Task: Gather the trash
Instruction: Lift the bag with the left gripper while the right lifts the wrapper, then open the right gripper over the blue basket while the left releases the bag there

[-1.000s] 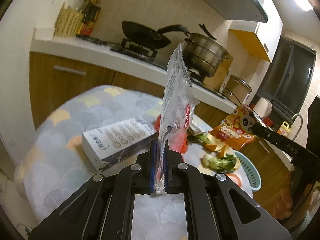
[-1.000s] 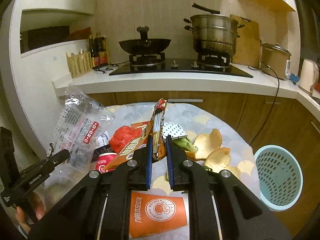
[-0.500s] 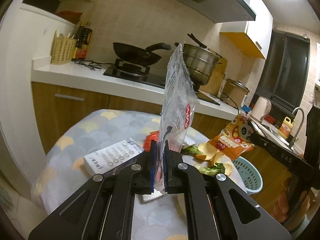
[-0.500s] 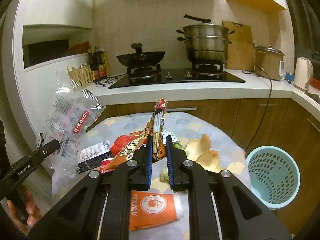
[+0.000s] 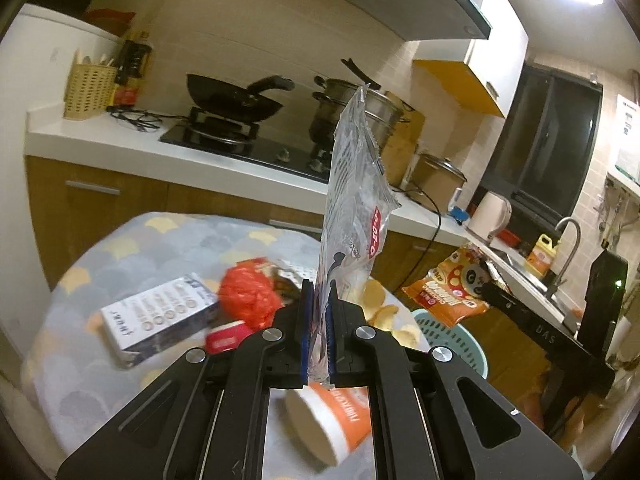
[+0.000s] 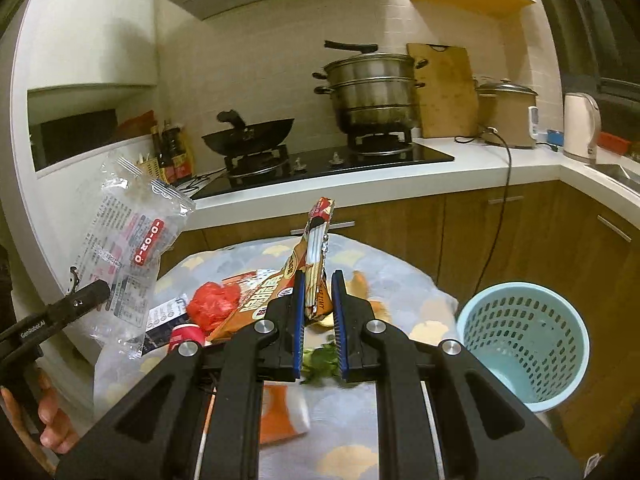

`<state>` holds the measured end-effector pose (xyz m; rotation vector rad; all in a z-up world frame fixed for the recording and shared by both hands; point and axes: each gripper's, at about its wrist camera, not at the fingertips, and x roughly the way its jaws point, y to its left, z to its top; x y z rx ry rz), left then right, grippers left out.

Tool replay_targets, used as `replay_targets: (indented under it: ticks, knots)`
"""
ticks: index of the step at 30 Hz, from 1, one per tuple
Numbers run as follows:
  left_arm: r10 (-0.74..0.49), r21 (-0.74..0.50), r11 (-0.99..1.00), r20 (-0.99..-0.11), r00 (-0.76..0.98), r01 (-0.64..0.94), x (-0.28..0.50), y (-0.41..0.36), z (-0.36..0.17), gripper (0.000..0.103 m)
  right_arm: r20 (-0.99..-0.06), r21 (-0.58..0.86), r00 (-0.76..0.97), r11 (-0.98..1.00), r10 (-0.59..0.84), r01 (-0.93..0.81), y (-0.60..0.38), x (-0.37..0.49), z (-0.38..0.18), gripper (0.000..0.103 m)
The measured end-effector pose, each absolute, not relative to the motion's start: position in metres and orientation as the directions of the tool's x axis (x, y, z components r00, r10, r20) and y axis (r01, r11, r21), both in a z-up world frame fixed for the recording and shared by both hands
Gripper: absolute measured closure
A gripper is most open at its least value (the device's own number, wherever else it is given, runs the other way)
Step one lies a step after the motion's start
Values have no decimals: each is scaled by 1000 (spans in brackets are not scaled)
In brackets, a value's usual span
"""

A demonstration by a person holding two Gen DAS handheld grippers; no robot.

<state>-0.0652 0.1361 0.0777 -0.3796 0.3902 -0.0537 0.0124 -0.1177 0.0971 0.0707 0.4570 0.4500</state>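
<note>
I'm pinching a clear wrapper (image 5: 352, 200) in my left gripper (image 5: 318, 336) and an orange snack bag (image 6: 314, 264) in my right gripper (image 6: 318, 312), above the littered table (image 5: 160, 240); bin (image 6: 524, 344) sitting right.

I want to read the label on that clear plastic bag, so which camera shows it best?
The right wrist view: the clear plastic bag hangs broadside there, its print and red label facing the camera, pinched by the left gripper. The left wrist view shows the bag nearly edge-on, rising from between shut jaws.
</note>
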Motion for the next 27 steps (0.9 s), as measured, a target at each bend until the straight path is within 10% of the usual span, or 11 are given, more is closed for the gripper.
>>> replay_targets:
  ticks: [27]
  knots:
    - [-40, -94, 996, -463, 885, -4, -12, 14, 87, 99, -367, 140, 890, 962, 271, -236, -221, 17, 100, 92]
